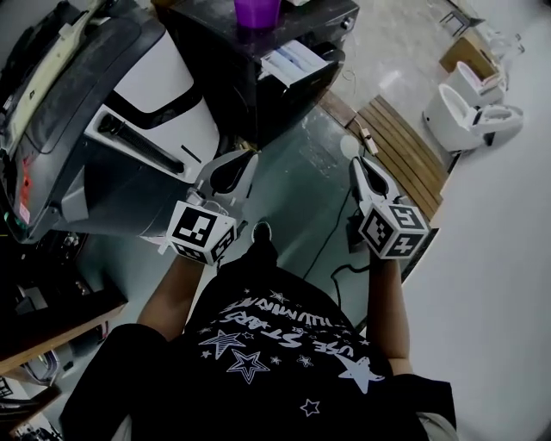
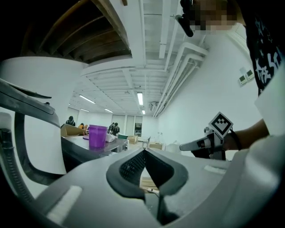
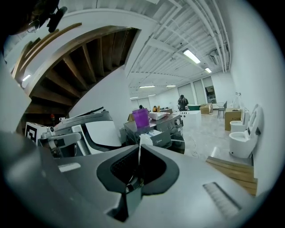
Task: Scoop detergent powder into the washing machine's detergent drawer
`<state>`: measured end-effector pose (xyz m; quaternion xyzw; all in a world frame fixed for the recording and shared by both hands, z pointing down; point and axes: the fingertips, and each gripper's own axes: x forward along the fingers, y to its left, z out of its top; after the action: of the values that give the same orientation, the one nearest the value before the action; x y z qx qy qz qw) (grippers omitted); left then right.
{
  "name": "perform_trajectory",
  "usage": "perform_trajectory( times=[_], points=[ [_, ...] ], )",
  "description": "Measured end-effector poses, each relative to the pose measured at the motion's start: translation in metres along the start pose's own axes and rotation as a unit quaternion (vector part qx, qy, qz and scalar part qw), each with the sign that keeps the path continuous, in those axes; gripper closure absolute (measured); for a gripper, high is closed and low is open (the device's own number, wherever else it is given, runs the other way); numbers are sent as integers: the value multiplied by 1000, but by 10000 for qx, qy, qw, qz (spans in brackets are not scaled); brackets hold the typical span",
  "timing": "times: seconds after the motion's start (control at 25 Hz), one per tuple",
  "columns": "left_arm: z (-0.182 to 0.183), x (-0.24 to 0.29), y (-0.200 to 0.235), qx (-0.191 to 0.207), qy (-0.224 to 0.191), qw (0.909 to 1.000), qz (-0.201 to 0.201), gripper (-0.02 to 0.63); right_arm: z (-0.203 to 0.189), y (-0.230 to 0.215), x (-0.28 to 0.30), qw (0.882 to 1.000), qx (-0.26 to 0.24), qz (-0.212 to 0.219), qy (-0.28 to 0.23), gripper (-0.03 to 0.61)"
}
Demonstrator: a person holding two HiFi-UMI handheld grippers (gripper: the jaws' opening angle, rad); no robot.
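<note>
Head view: my left gripper (image 1: 241, 168) and right gripper (image 1: 357, 165) hang side by side above the floor. The black washing machine (image 1: 215, 77) stands at 12 o'clock with its drawer (image 1: 295, 59) pulled out and a purple cup (image 1: 256, 10) on top. Left gripper view: my jaws are pressed together with nothing between them. Right gripper view: my jaws pinch a thin white scoop (image 3: 140, 144), seen edge-on, and the drawer lies beyond at 12 o'clock.

White toilets (image 1: 469, 116), wooden slats (image 1: 405, 148) beside them, cardboard box (image 1: 465, 52) beyond, pale floor (image 1: 508, 258)
</note>
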<state>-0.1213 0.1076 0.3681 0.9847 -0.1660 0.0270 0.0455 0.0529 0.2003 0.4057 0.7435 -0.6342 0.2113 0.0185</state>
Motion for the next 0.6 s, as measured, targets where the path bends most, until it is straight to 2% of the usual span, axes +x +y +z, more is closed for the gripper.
perform_trajectory(
  times=[0.28, 0.6],
  points=[
    [18, 61, 70, 112, -58, 9998, 124, 606, 44, -16, 89, 9999, -96, 47, 53, 543],
    [17, 95, 137, -25, -26, 9987, 501, 606, 89, -21, 166, 9994, -264, 223, -71, 543]
  ],
)
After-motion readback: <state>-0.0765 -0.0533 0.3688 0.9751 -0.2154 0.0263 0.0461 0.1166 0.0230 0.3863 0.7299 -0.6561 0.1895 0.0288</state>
